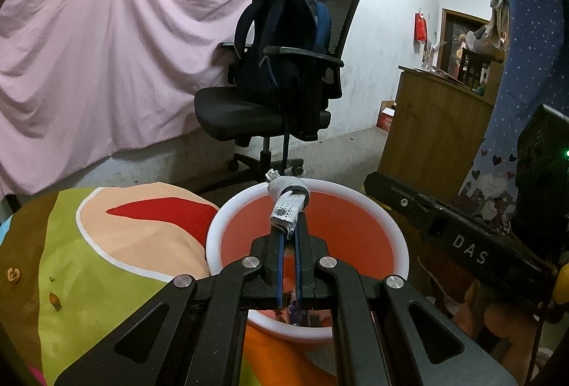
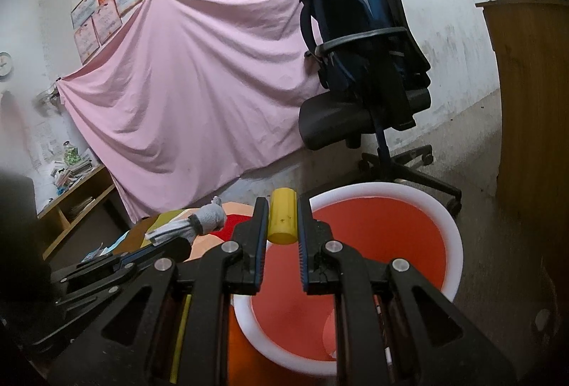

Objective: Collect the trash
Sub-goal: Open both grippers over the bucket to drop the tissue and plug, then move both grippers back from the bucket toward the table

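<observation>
Both grippers are held over the red bin (image 2: 384,243): left gripper (image 1: 288,233) pinched on a crumpled wrapper (image 1: 286,208), right gripper (image 2: 282,226) clamped on a yellow cylinder (image 2: 282,220).

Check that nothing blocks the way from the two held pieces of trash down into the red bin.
Nothing visible blocks either. The left gripper holds the grey wad over the open red bin, and the right gripper holds the yellow cylinder above its near rim. The bin has no lid.
</observation>
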A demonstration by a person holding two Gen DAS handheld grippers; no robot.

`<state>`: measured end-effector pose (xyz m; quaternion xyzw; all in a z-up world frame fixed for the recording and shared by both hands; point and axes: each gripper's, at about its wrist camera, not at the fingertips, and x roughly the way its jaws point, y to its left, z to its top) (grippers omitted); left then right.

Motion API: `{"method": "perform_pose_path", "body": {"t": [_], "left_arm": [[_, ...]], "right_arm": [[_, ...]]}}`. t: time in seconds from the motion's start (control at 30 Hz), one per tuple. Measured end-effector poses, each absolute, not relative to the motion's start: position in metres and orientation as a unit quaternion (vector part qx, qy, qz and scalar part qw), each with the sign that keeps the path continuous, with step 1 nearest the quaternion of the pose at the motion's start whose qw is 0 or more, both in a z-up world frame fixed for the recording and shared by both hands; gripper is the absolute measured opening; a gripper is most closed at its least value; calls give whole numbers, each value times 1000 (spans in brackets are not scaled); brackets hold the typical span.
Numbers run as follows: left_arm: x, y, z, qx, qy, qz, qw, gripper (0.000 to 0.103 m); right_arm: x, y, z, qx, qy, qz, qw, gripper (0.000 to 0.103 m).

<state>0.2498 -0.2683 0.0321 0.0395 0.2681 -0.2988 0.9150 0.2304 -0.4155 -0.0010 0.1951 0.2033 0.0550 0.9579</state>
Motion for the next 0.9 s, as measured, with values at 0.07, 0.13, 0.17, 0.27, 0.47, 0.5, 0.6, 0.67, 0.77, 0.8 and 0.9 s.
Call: {"method": "perform_pose_path", "body": {"t": [0.07,0.13,0.17,0.27,0.47,0.5,0.6,0.67,0.77,0.8,0.9], "left_arm": [[250,-269,31,40,271,-299,914,3],[252,-269,31,40,275,-299,913,3],[253,-270,30,40,277,-298,913,3],[255,-270,29,40,283,-298,911,3],[256,-268,25,40,293,-296,908,4],[257,-267,25,39,294,-296,908,5],[258,-266,25,37,297,-296,907,6],[258,-265,24,35,298,-297,907,7],[258,-263,25,34,299,-296,907,7],[257,-263,25,34,299,-295,907,7],[257,-260,26,31,299,-293,908,11]], "right_arm": [[231,-415,-3,196,208,55,957,45],[232,-415,-4,197,211,54,956,45],[232,-416,-4,197,212,53,956,45],[232,-416,-4,199,214,52,955,45],[230,-417,-5,203,213,49,955,45],[230,-417,-5,203,213,49,955,45],[229,-417,-5,203,211,47,955,45],[229,-416,-5,204,211,46,955,45],[228,-416,-5,204,209,44,955,45],[228,-416,-4,203,209,43,956,45],[228,-417,-4,202,208,42,956,46]]}}
